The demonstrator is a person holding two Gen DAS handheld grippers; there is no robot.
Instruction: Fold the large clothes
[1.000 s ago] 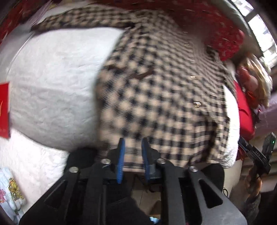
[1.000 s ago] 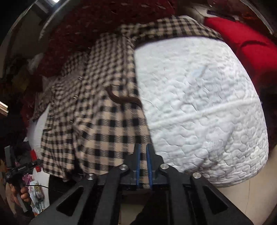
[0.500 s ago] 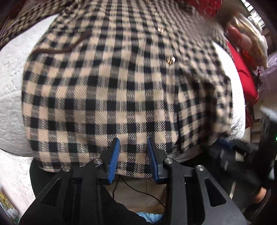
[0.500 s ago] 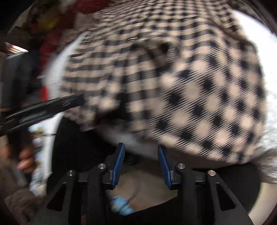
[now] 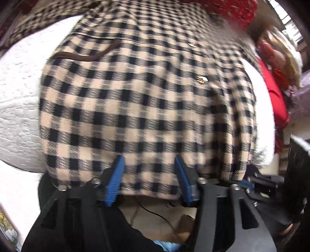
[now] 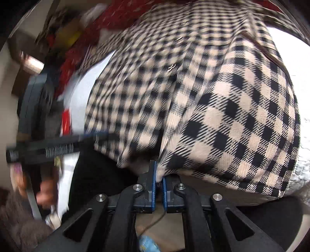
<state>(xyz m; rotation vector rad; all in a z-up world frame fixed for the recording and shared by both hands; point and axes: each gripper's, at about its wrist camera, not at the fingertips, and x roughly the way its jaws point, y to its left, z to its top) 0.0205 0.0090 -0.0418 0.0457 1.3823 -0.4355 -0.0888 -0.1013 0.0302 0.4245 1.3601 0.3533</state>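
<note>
Between the blue pads of the right gripper (image 6: 158, 179) sits a pinch of the checked coat (image 6: 222, 108), right at its near hem: the jaws are pressed almost together, with a fold of fabric bunched at their tips and rising just ahead of them. This looks like the gathering step of a fold, one corner taken and the other not yet. Beside it, the left gripper (image 5: 149, 174) has its jaws spread wide, and the hem of the checked coat (image 5: 135, 108) lies across the gap between them; the pads touch or nearly touch the cloth, but nothing is clamped. The next move, as I judge it, calls for the left jaws to close on that hem so both hands can lift and carry the bottom edge forward toward the collar, keeping the edge level so the fold lands square. Ahead of the left jaws the coat spreads flat, a brown-trimmed pocket flap (image 5: 85, 56) off to the left and a line of metal buttons (image 5: 201, 79) to the right. Under and to both sides of the coat lies a white quilted cover (image 5: 19, 108), and beyond it a red patterned cloth (image 5: 232, 9), blurred.
</note>
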